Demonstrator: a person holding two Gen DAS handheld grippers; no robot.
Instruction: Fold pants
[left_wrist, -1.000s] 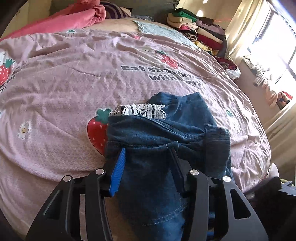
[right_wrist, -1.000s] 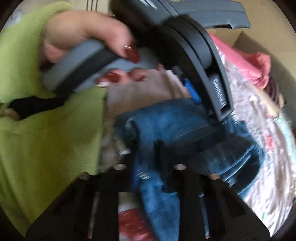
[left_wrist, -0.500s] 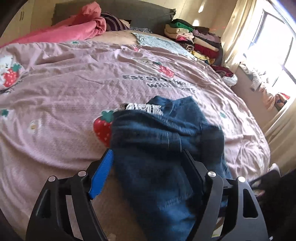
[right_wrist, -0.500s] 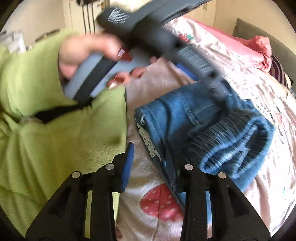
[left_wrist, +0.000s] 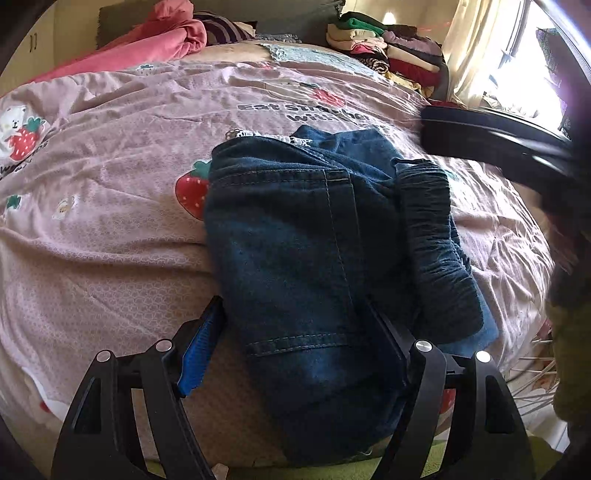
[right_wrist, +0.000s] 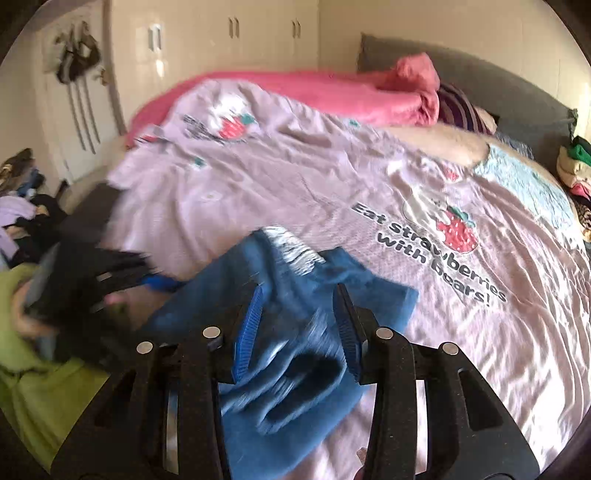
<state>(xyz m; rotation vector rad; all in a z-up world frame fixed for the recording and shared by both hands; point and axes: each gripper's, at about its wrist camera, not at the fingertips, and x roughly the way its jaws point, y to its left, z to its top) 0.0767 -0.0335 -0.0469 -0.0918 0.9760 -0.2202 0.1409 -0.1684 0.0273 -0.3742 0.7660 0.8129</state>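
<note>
Folded denim pants (left_wrist: 314, 236) lie on strawberry-print bedspread (left_wrist: 110, 206), overhanging its near edge. Left gripper (left_wrist: 295, 332) wide, straddling bundle, not pinching. Right gripper (right_wrist: 299, 328) above pants, opening, empty. Risk: unsupported overhang unrolls fold, slides off.

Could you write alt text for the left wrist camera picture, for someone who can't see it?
Folded dark blue jeans lie on a pink strawberry-print bedspread, between the open fingers of the left gripper. Stacked clothes sit at the far corner.

Bed (left_wrist: 110, 229) in pink strawberry-print cover, folded blue denim pants (left_wrist: 314, 240) near its edge
</note>
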